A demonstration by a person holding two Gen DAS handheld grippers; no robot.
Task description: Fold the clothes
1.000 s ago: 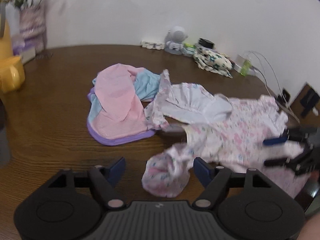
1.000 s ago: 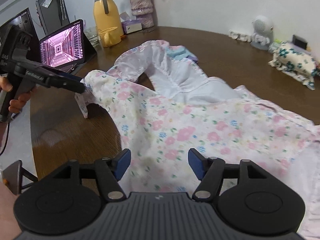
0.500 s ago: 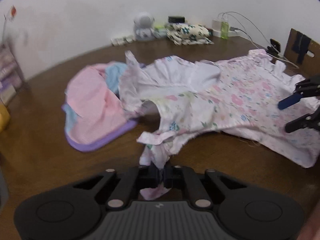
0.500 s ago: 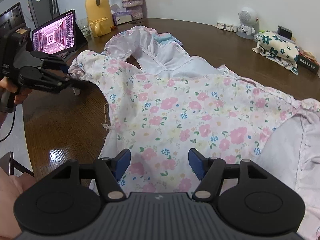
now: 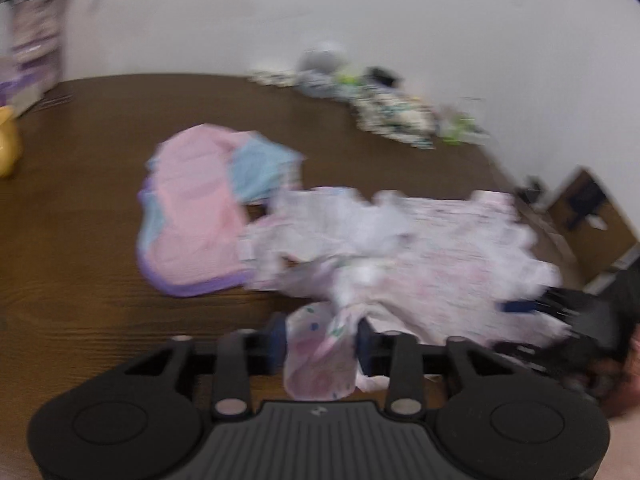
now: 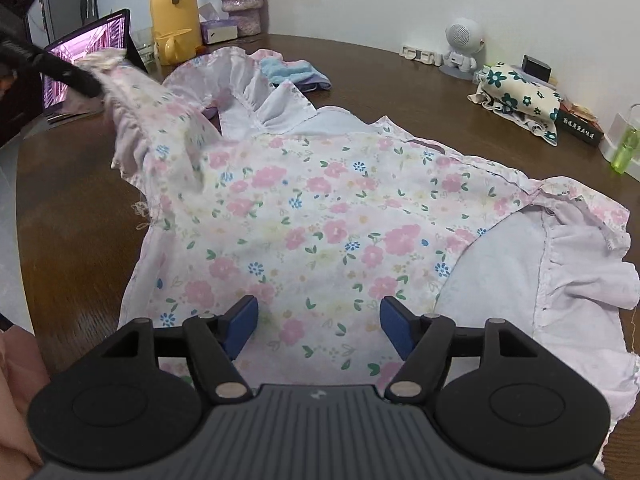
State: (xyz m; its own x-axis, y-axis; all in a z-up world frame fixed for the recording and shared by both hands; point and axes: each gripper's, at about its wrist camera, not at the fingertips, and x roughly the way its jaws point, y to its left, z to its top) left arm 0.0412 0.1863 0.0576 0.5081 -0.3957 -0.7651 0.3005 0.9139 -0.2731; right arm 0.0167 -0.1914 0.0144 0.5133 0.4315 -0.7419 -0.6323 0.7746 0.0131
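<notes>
Here the floral dress (image 6: 320,216) lay spread across the near half of the brown table (image 6: 80,208), print side up, with its pale lining showing at the ruffled neck and at the hem nearest the right wrist camera. One ruffled corner (image 5: 320,352) was bunched between the fingers of the left gripper (image 5: 322,344), which pinched the cloth; in the right wrist view that corner stood raised off the table at the far left, the fabric drawn taut from it toward the body of the dress. Holding it up that way would let the cloth be pulled straight or carried over for a fold; which of the two was meant cannot be told from this moment. The right gripper (image 6: 318,326) hovered over the dress's near edge with its blue pads wide apart and nothing between them, placed, it seemed, to catch the opposite side. The left wrist view was blurred, so finer detail of the grip was lost.

Beyond the dress a pink and blue garment (image 5: 200,208) sat in a loose heap, touching the dress's ruffled edge. Farther off stood a yellow jug (image 6: 174,12), a tablet (image 6: 92,52), a small robot figure (image 6: 462,46) and a daisy-print cloth (image 6: 516,100) near the wall.
</notes>
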